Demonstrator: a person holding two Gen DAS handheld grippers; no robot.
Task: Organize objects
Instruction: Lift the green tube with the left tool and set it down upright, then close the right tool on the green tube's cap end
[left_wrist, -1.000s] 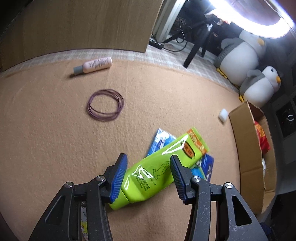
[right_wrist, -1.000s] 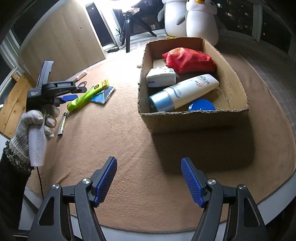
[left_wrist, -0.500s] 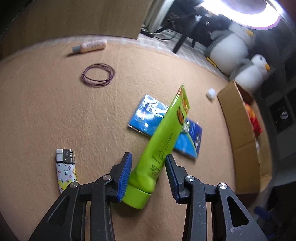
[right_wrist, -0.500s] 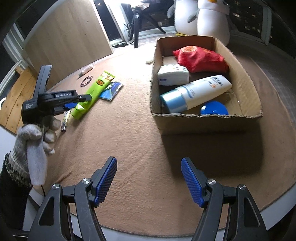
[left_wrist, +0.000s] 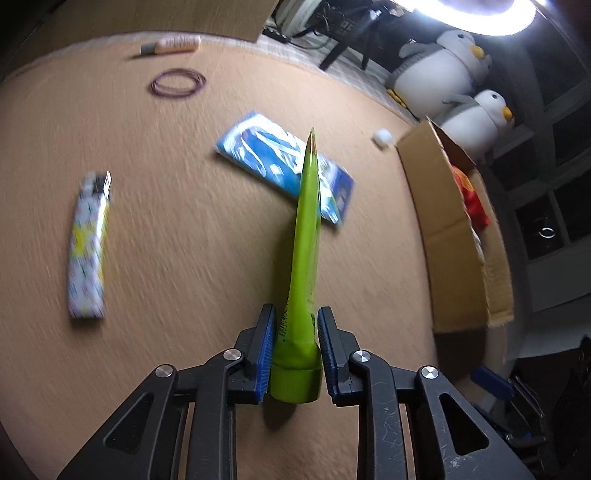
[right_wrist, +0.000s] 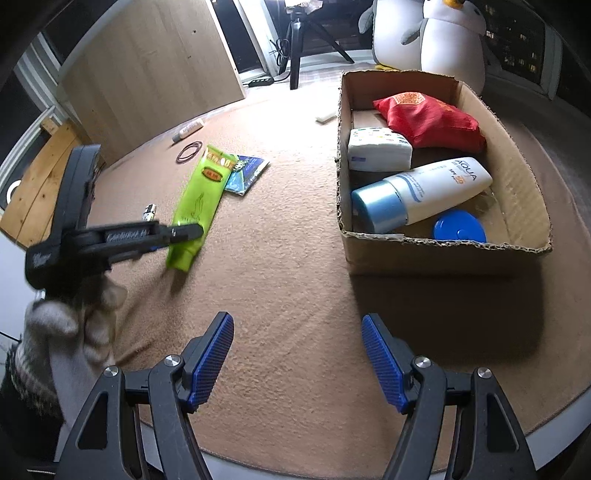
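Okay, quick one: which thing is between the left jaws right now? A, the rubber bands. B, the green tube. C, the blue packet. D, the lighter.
B: the left gripper has the green tube between its closing jaws, near the cap end, while the lighter, blue packet and rubber bands lie apart on the mat.

You see 1 green tube (left_wrist: 306, 236), 1 lighter (left_wrist: 88, 245), 1 blue packet (left_wrist: 266, 155), 2 plush penguins (left_wrist: 439, 70), 1 cardboard box (right_wrist: 436, 254).

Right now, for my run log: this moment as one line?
left gripper: closing on green tube | right gripper: open, empty | box: part filled
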